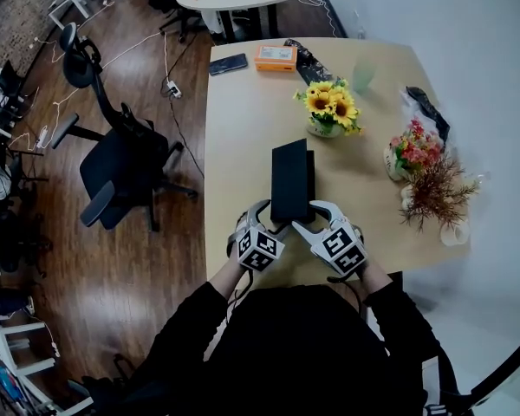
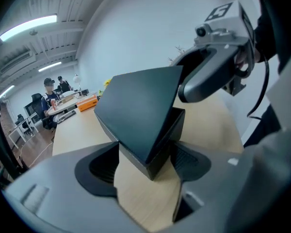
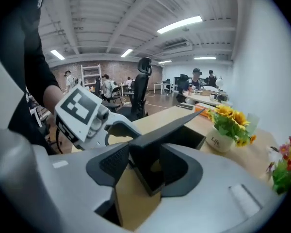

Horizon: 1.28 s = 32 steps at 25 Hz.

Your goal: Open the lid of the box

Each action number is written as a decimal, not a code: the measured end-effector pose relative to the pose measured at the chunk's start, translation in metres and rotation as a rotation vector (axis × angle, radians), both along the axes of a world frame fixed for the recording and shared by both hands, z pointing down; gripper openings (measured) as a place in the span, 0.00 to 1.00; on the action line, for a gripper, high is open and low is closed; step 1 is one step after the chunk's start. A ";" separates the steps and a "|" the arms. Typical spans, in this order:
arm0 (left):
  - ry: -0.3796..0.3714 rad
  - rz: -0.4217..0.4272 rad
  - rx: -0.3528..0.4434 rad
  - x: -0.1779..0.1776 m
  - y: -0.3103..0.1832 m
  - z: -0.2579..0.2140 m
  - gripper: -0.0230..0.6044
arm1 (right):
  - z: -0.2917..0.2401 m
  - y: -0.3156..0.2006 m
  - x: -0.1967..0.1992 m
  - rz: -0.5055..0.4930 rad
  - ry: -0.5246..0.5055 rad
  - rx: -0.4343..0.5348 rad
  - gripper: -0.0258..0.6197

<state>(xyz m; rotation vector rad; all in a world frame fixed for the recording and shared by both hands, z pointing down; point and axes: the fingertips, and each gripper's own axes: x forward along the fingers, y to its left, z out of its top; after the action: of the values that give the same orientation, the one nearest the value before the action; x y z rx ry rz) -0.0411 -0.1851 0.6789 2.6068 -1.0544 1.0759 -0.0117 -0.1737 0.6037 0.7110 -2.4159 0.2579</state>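
Black card box [image 1: 310, 178] lies on the table [image 1: 243, 128] in the head view, just on the person's side of the sunflower pot [image 1: 329, 115], its lid [image 1: 290, 180] tilted up. In the left gripper view, the left gripper [image 2: 145, 164] has wide jaws pressed on the base's near corner; it should pin that base flat. In the right gripper view, the right gripper [image 3: 145, 166] pinches the raised lid's near edge; a slow, straight lift clear of the pot looks best. One box, one lid, two grippers.
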 end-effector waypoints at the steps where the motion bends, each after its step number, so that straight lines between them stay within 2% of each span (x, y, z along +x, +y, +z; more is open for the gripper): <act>1: -0.040 0.010 0.025 -0.002 0.001 -0.002 0.53 | -0.007 0.001 -0.006 -0.004 -0.033 -0.018 0.35; 3: -0.114 0.023 0.113 -0.007 0.004 -0.020 0.51 | -0.020 -0.001 -0.015 -0.004 -0.093 -0.047 0.35; 5: -0.129 0.017 0.222 -0.010 0.010 -0.051 0.42 | -0.032 -0.003 -0.021 -0.007 -0.128 -0.052 0.35; 7: -0.135 0.017 0.301 -0.008 0.012 -0.075 0.37 | -0.041 -0.005 -0.026 -0.007 -0.155 -0.053 0.34; 10: -0.148 0.045 0.336 0.000 0.007 -0.083 0.36 | -0.054 -0.006 -0.038 -0.003 -0.210 -0.073 0.33; 13: -0.128 0.041 0.335 0.002 0.002 -0.085 0.24 | -0.064 -0.007 -0.046 -0.023 -0.224 -0.056 0.32; 16: 0.008 -0.056 0.265 -0.009 0.002 -0.086 0.17 | -0.071 -0.010 -0.045 -0.018 -0.250 -0.039 0.30; 19: 0.156 -0.139 0.171 -0.018 0.005 -0.085 0.13 | -0.062 -0.013 -0.035 0.048 -0.301 -0.088 0.42; 21: 0.219 -0.165 0.138 -0.018 0.008 -0.087 0.14 | -0.058 -0.013 -0.027 0.109 -0.389 -0.147 0.50; 23: 0.259 -0.194 0.124 -0.023 0.007 -0.088 0.14 | -0.060 -0.014 -0.020 0.146 -0.463 -0.165 0.48; 25: 0.322 -0.252 0.103 -0.035 0.005 -0.090 0.12 | -0.062 -0.019 -0.009 0.186 -0.485 -0.146 0.46; 27: 0.464 -0.371 0.039 -0.053 0.002 -0.090 0.09 | -0.051 -0.031 0.009 0.274 -0.422 -0.127 0.44; 29: 0.662 -0.533 -0.063 -0.076 -0.003 -0.087 0.06 | -0.022 -0.043 0.028 0.373 -0.284 -0.134 0.37; 31: 0.836 -0.662 -0.167 -0.094 -0.004 -0.077 0.04 | 0.010 -0.046 0.038 0.430 -0.178 -0.190 0.37; 32: 0.898 -0.700 -0.211 -0.100 -0.004 -0.071 0.04 | 0.024 -0.043 0.040 0.444 -0.142 -0.223 0.37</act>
<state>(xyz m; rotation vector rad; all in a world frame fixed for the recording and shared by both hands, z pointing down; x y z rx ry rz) -0.1412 -0.1890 0.6081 1.8970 -1.2986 -0.1388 0.0279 -0.2170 0.6280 1.1492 -2.2827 0.7665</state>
